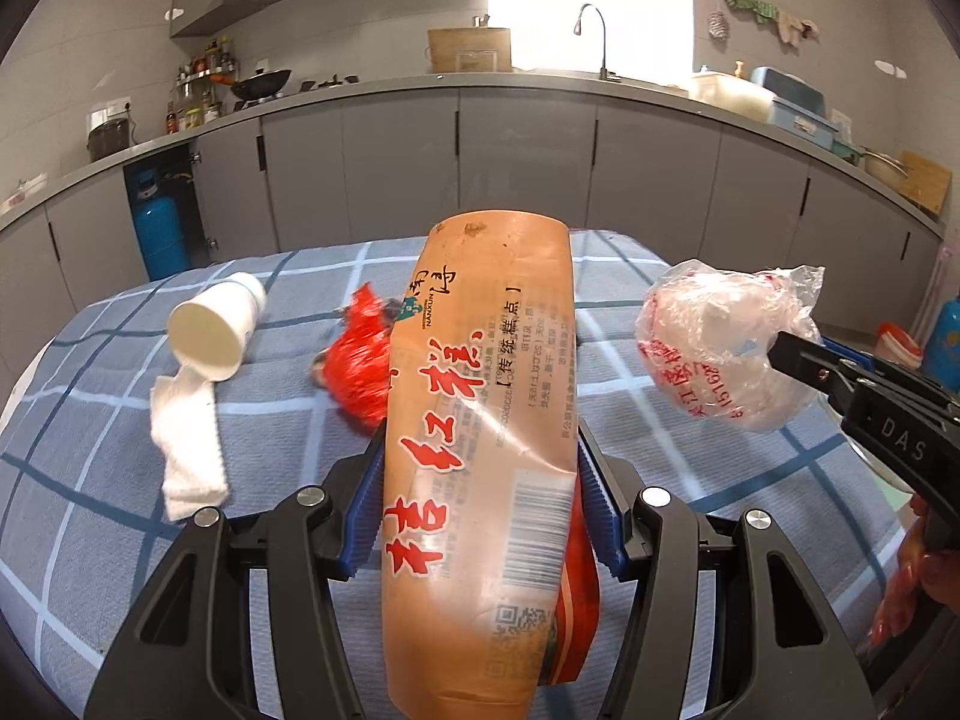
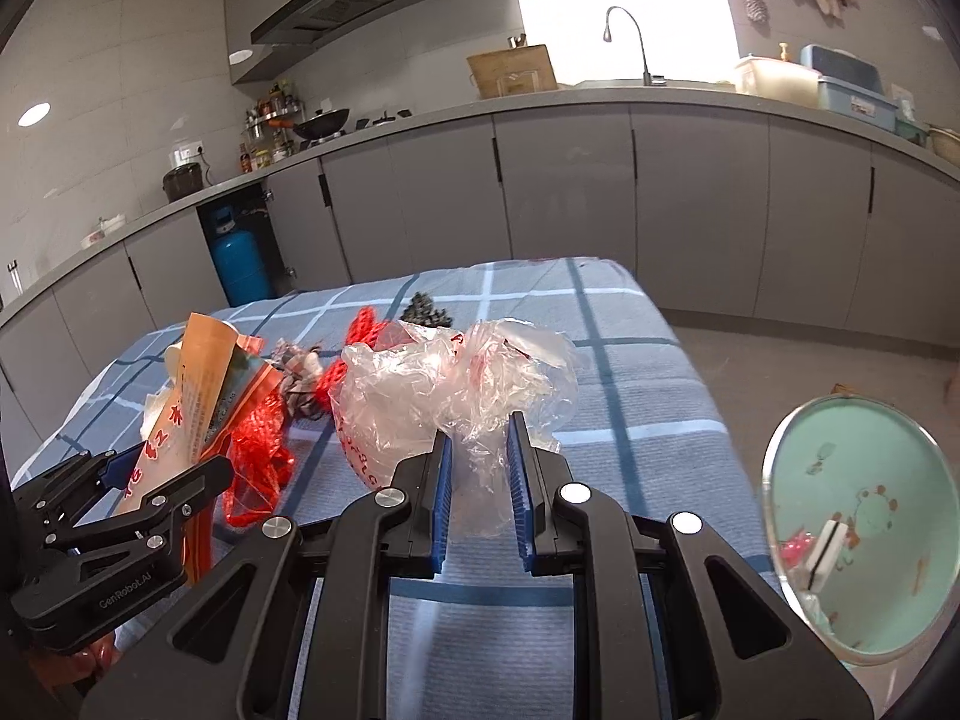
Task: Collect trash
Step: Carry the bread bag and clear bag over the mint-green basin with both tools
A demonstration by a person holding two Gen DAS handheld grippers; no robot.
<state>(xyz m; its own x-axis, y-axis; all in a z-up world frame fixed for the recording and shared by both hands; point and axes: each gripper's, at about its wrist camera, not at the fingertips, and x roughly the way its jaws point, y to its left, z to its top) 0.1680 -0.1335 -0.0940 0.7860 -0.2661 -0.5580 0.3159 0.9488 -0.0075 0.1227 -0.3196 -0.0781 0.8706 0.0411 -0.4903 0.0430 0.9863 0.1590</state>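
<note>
While a long orange snack wrapper with red lettering point(image 1: 480, 420) fills the frame's centre, pinched by the left gripper point(image 1: 480, 480), a crumpled clear plastic bag point(image 2: 456, 396) sits mid-frame, squeezed by the right gripper point(image 2: 480, 480), above the blue checked tablecloth point(image 2: 630, 420).

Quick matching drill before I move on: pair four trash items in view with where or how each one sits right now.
Items:
1. orange snack wrapper
2. clear plastic bag
3. white paper cup
4. white tissue

States:
A. lying on its side on the checked cloth
B. clamped between the left gripper's blue fingers
C. flat on the cloth, just in front of the cup
D. pinched by the right gripper, crumpled

Pairs: 1-B, 2-D, 3-A, 4-C
</note>
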